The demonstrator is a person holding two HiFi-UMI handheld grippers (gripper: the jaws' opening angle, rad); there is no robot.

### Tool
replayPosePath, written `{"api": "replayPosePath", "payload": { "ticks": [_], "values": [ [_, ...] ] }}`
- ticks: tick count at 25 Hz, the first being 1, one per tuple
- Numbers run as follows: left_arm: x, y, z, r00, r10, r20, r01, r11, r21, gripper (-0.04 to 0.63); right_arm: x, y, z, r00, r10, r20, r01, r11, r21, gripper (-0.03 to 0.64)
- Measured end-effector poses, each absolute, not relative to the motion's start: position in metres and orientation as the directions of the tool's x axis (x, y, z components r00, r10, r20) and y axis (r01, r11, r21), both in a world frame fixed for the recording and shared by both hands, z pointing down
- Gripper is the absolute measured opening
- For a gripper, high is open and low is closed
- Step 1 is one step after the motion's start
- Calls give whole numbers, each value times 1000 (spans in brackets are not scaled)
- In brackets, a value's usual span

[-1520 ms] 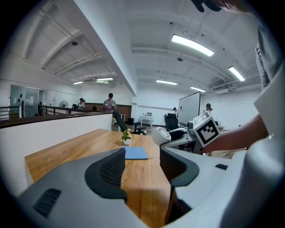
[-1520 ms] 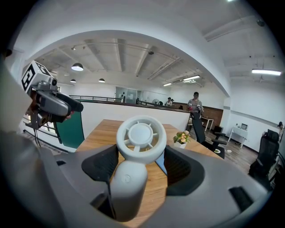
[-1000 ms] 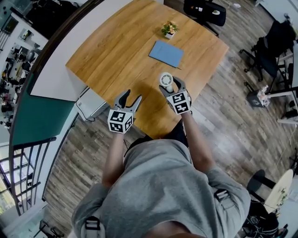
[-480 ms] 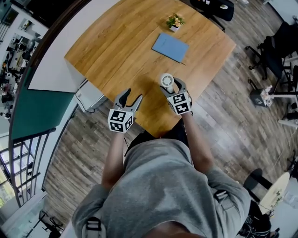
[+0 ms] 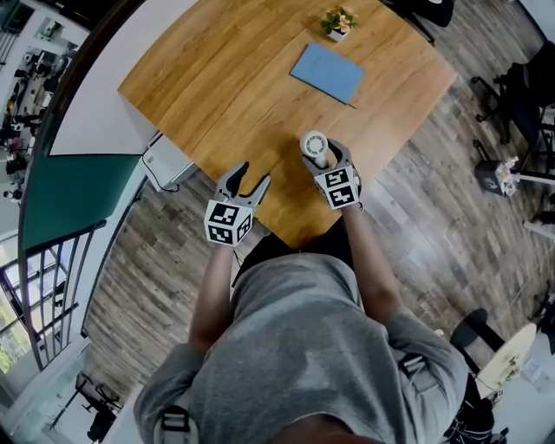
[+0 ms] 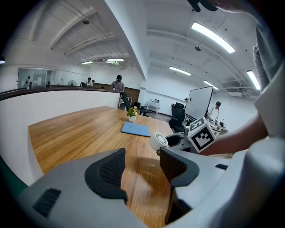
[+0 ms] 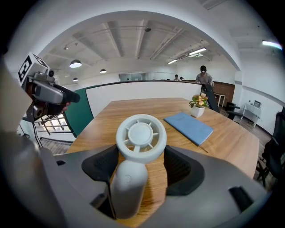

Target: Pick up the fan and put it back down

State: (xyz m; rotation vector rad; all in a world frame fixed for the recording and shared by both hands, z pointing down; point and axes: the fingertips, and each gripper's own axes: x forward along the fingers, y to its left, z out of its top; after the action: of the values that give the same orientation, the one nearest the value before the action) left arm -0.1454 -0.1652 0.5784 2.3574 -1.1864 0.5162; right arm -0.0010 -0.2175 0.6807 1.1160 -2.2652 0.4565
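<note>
Fan (image 7: pixel 141 138) handle pinched between right gripper (image 7: pixel 140 167) fingers, left gripper (image 6: pixel 142 156) fingers spread

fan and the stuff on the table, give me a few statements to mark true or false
1. The fan sits between the jaws of the right gripper. True.
2. The left gripper holds the blue notebook. False: its jaws stand apart with nothing between them, and the notebook lies flat on the table.
3. The potted plant stands beyond the notebook, near the table's far edge. True.
4. The fan is black. False: it is white, with a round head on a straight handle.
5. The notebook is propped against the plant. False: the two stand apart.
</note>
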Motion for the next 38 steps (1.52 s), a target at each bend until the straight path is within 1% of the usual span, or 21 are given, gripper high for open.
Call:
{"api": "replayPosePath", "payload": {
  "ticks": [10,19,26,31,38],
  "values": [
    [-142,-155,605,565,-608,558,-811,-534,239,250,-2,-209,718,-476,-575,665,-804,591,-64,325],
    [-131,-157,616,587,-583,562,-793,-553,255,250,-1,-212,738,-463,-567,682,-804,593,-53,325],
    [-128,-158,626,594,-567,571,-787,-556,267,250,-3,-212,751,-467,-546,696,-807,585,-84,328],
    [-128,-159,627,596,-564,572,-786,-555,271,250,-3,-211,757,-444,-539,716,-806,589,-56,330],
    [-130,-162,626,599,-566,567,-784,-558,272,250,-5,-212,761,-432,-550,715,-813,581,-44,334]
  ]
}}
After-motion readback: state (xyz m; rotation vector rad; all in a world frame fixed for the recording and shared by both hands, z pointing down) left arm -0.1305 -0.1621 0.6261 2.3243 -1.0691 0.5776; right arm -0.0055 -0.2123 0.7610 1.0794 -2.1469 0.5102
